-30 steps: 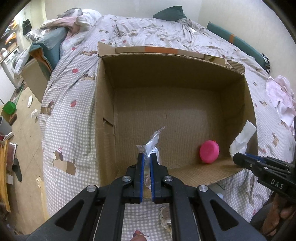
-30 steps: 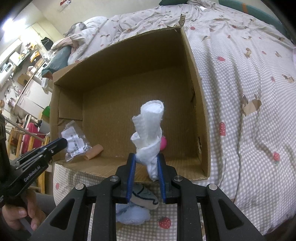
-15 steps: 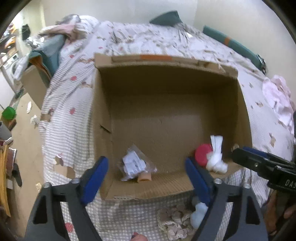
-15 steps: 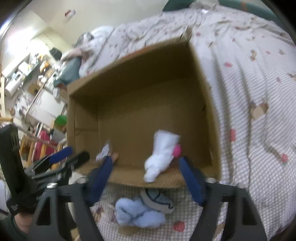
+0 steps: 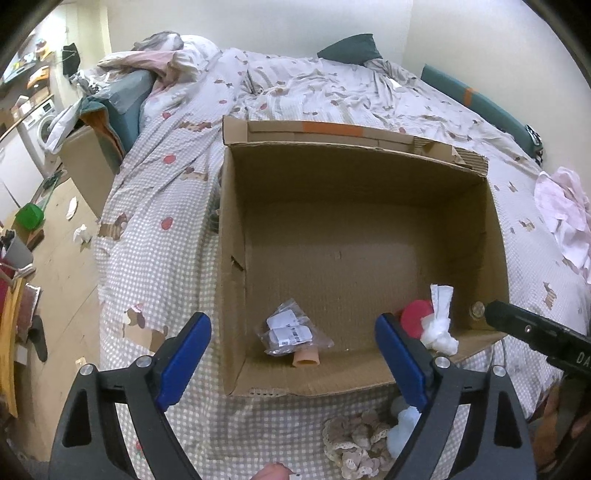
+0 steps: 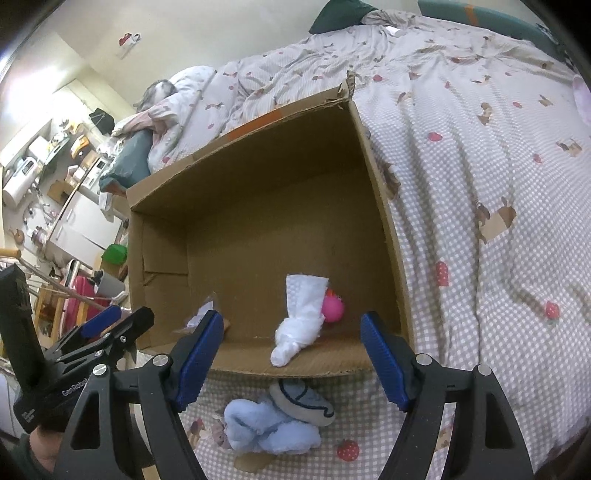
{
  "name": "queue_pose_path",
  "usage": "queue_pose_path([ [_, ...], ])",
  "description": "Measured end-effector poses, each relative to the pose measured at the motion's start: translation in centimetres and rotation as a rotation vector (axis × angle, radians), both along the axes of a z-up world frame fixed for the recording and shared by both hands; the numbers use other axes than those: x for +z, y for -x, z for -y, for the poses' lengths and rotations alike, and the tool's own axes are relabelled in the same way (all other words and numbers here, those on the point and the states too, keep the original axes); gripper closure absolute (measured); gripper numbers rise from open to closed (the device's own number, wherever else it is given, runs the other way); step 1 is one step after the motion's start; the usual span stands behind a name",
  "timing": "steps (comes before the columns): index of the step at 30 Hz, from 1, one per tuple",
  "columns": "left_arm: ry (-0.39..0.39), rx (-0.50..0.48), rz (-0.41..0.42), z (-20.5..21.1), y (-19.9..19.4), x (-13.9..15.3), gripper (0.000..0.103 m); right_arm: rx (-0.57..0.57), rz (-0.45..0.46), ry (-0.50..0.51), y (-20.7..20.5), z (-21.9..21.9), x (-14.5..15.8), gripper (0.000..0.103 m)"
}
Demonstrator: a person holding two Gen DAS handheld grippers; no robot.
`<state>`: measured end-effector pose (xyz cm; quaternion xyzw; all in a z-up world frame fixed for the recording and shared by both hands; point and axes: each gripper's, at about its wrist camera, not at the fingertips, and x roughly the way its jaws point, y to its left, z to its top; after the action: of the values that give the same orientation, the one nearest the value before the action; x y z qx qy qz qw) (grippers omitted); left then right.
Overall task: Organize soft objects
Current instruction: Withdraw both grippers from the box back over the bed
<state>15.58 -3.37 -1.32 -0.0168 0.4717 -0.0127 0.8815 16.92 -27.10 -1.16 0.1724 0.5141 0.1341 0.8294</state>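
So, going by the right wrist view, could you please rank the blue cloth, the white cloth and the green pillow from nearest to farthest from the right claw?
1. Blue cloth: on the bed just below the right claw, outside the box.
2. White cloth: over the box's near edge.
3. Green pillow: at the bed's far end.

both hand-held grippers opened since a second ago, plastic packet and white cloth dropped into box

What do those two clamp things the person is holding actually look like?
Each gripper is a matte black plastic frame with silver screws, forking into two fingers faced with bright blue pads. The left gripper bears white lettering starting "GenRobot", seen from the right wrist view; the right gripper shows white letters "DA". No cables or sleeves are clearly visible.
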Motion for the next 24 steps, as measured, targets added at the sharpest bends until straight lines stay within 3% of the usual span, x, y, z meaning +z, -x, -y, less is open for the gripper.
queue_pose_path([
  [12, -0.021, 0.022, 0.037, -0.6, 3.1, 1.6, 0.014, -0.012, 0.014, 0.000, 2.0, 1.2, 1.1, 0.022],
  [24, -0.020, 0.061, -0.001, -1.8, 6.9, 1.2, 0.013, -0.006, 0.012, 0.015, 4.7, 1.5, 1.5, 0.022],
])
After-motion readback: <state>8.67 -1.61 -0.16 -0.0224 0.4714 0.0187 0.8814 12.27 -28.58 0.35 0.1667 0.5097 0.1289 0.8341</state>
